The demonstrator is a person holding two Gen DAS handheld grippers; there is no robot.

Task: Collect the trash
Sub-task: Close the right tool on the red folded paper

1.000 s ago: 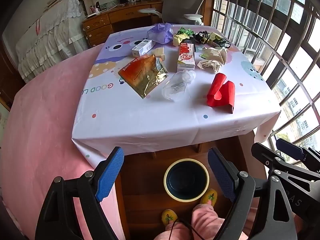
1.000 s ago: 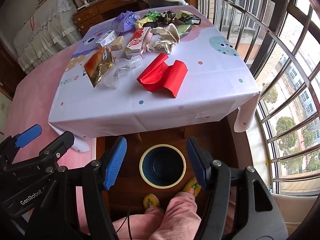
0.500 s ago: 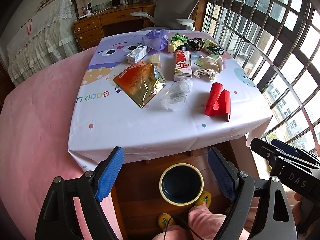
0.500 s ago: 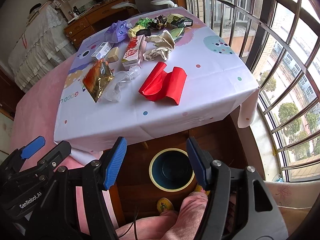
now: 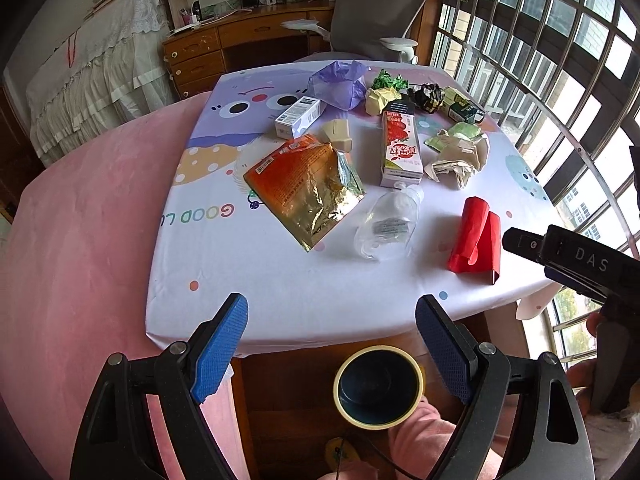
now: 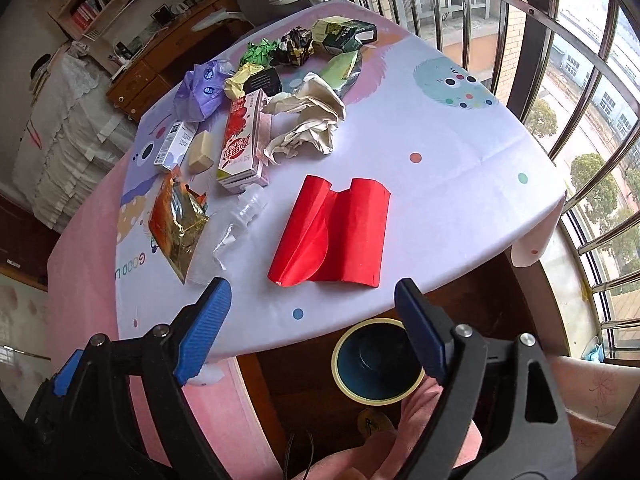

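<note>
**Litter spread over a cloth-covered surface, both grippers empty**

A bed [image 5: 92, 80] stands at left, a wooden desk [image 5: 224, 48] and grey chair [image 5: 380, 8] behind, barred windows [image 5: 540, 60] at right. The surface [image 5: 248, 280] wears a white cartoon-print cloth. On it, left to right: one orange-gold foil bag [image 5: 308, 188], one crushed clear bottle [image 5: 388, 224], one red juice carton [image 5: 400, 148], one crumpled beige paper [image 5: 456, 156], one curled red sheet [image 5: 476, 236]. One yellow-rimmed bin [image 5: 378, 386] sits on the floor below. The left hand-held gripper [image 5: 332, 354] and right hand-held gripper [image 6: 312, 330] both hover with jaws apart, holding nothing.
</note>
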